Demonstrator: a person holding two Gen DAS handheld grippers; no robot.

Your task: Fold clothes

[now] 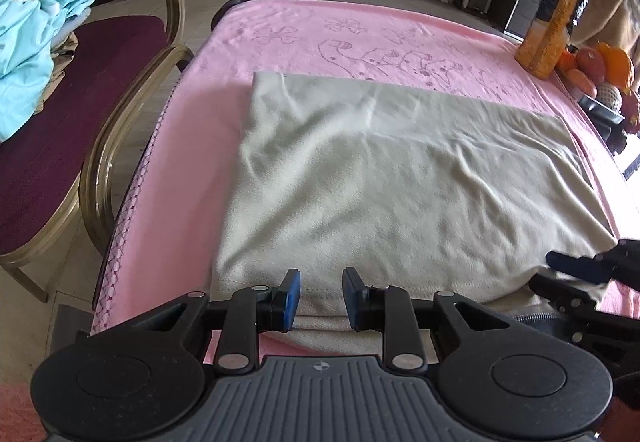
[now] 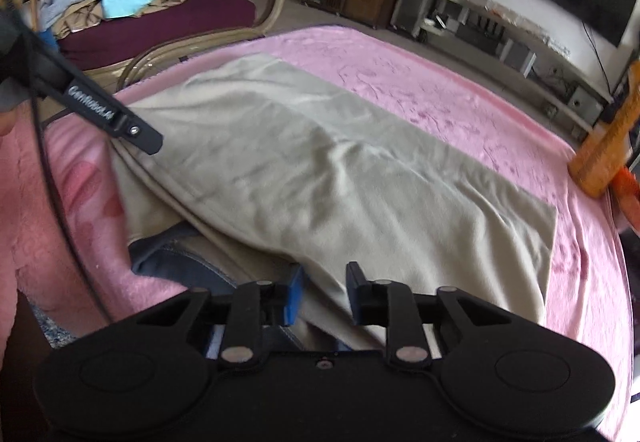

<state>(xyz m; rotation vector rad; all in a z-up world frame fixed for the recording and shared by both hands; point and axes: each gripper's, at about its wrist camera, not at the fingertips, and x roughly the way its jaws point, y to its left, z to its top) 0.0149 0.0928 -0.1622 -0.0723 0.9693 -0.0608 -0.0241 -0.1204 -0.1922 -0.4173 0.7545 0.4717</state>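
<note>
Pink blanket-covered table, beige garment, orange bottle

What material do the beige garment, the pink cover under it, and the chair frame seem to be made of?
Beige garment: likely soft matte knit, perhaps fleece; it shows a fuzzy surface and gentle wrinkles.
Pink cover: plush, towel-like fabric with a pressed flower pattern.
Chair frame: probably metal tube with a glossy gold finish; it reflects light.

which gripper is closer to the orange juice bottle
Right. The orange bottle stands at the table's far right edge; the right gripper is at the garment's near right corner, the left gripper further left along the near hem.
</note>
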